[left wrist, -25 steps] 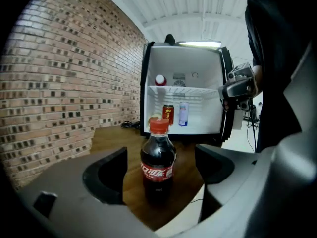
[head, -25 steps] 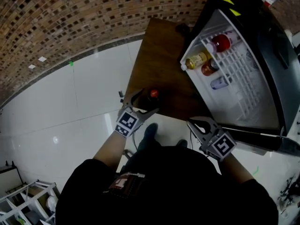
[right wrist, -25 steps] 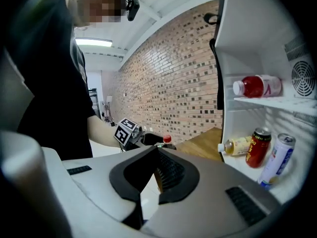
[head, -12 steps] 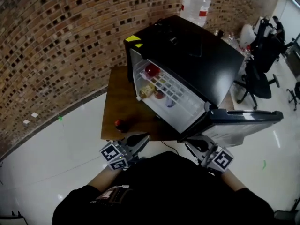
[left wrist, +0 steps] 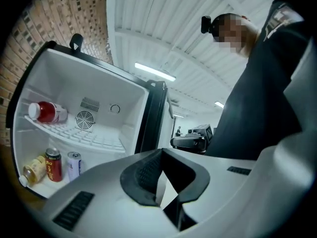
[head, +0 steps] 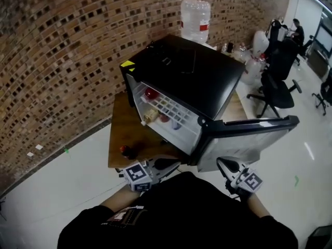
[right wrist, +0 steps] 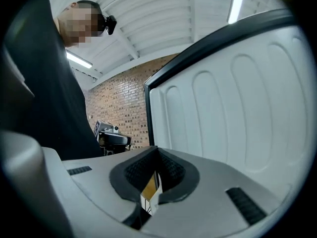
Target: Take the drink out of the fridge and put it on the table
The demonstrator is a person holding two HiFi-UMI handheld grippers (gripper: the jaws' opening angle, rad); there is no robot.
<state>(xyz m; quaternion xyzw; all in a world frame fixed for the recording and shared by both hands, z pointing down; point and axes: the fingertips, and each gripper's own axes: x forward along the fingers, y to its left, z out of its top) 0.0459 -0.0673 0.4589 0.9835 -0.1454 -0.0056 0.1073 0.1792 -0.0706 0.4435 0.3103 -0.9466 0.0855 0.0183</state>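
Observation:
A dark drink bottle with a red cap [head: 125,150] stands on the brown table [head: 118,134], left of the black fridge [head: 187,74]. The fridge door [head: 244,139] hangs open. Inside it, a red bottle [left wrist: 47,112] lies on the shelf, and a yellow bottle [left wrist: 33,169], a red can [left wrist: 53,164] and a silver can [left wrist: 74,163] are on the floor. My left gripper [head: 173,164] is shut and empty, held near my body just off the table's near edge. My right gripper [head: 223,163] is shut and empty, below the open door, facing its inner panel [right wrist: 237,108].
A brick wall [head: 62,51] runs behind the table. A water jug [head: 195,19] stands behind the fridge. Office chairs [head: 275,82] and a person are at the far right. White floor [head: 57,185] spreads to the left.
My left gripper has let go of the red-capped bottle, drawn back from the table and shut. The head view has lifted, so the whole fridge shows. The right gripper pulled back too.

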